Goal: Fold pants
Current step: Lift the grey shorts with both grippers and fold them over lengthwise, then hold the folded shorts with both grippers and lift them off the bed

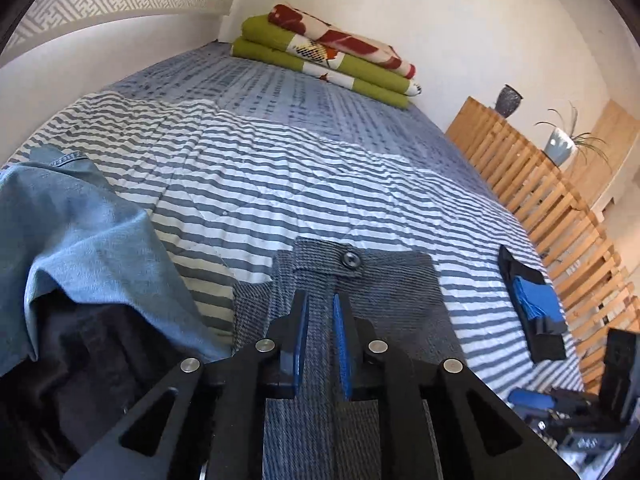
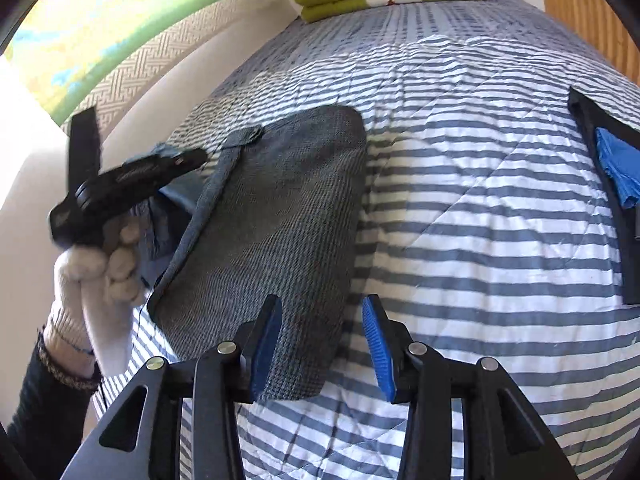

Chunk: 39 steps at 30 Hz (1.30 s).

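From the left wrist view, the left hand-held gripper [image 1: 321, 308] pointed steeply down over the grey pants [image 1: 360, 280], which lay folded on the striped bed [image 1: 280, 184] directly beneath and ahead of its fingers, the waistband button [image 1: 350, 259] just beyond the tips. Its jaws stood only narrowly apart, and no cloth was seen pinched between the blue pads [image 1: 342, 344]; the fabric appeared to lie below them. The risk here, as I judged it, was that a closing bite this near the fly would catch only the top layer and pull the fold apart. A heap of blue denim [image 1: 80, 232] lay close to the left of the gripper and could have been snagged by a sideways sweep. A dark and blue folded garment [image 1: 536, 304] lay well off to the right.

From the right wrist view, the right hand-held gripper [image 2: 322, 328] also tilted downward, its jaws moderately parted and holding nothing. The left finger hung over the near right corner of the pants [image 2: 276, 216], the right finger over bare bedding. A grab from there might have taken the quilt along with the cloth, or missed the edge. Far to the left, a gloved hand [image 2: 104, 268] gripped the other gripper's black handle above the pants' far edge; blur hid its jaws.
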Each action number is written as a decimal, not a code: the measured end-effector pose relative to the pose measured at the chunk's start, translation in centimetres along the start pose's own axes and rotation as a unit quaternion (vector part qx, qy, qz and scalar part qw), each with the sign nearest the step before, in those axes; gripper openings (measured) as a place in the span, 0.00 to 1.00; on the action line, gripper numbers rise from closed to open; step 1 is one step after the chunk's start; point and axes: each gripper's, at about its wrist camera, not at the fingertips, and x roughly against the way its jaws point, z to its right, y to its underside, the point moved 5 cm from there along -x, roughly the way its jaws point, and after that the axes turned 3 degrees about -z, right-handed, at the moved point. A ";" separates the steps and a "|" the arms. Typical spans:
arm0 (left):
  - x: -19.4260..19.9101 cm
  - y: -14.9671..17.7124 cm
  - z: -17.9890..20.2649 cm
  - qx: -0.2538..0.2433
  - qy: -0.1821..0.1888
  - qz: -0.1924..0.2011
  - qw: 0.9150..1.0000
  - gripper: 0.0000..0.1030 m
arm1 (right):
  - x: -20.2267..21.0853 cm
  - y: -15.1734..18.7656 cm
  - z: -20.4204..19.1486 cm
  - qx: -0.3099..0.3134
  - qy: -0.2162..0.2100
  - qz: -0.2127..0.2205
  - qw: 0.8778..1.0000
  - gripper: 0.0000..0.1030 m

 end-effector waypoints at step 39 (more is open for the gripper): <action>-1.0 9.6 -2.7 0.043 0.006 -0.122 0.992 0.61 | -7.6 -2.5 -1.6 -0.025 -0.072 -0.119 0.990 0.19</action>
